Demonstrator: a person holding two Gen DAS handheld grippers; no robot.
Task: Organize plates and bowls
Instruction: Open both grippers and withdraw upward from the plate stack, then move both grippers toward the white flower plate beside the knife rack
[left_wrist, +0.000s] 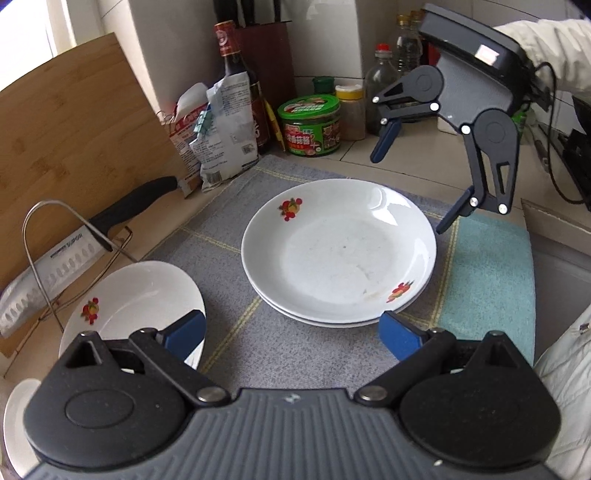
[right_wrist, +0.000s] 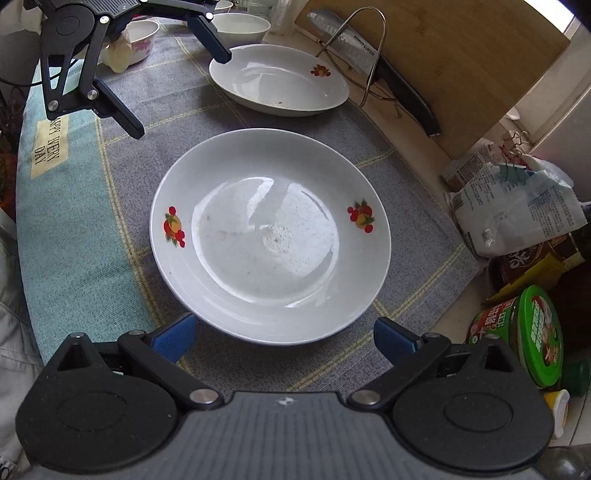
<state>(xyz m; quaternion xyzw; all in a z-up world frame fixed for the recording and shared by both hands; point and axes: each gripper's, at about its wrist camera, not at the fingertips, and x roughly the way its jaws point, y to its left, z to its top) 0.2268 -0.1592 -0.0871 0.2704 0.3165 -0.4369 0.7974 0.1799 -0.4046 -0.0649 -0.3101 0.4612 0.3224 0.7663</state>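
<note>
Two white fruit-print plates sit stacked (left_wrist: 338, 254) in the middle of a grey-and-teal mat (left_wrist: 280, 354); the stack also shows in the right wrist view (right_wrist: 269, 236). A third white plate (left_wrist: 136, 306) lies to the left of the stack, also seen in the right wrist view (right_wrist: 279, 79). My left gripper (left_wrist: 291, 332) is open and empty, just short of the stack's near rim. My right gripper (left_wrist: 410, 188) is open and empty, above the stack's far right side; in its own view (right_wrist: 284, 338) it faces the stack's rim.
A wire rack (left_wrist: 70, 251) and a cleaver (left_wrist: 55, 277) lean on a wooden cutting board (left_wrist: 70, 125) at left. Bottles, a green-lidded jar (left_wrist: 310, 123) and food bags (left_wrist: 218, 136) line the back. Several bowls (right_wrist: 242, 26) stand beyond the mat. A sink edge (left_wrist: 557, 236) is at right.
</note>
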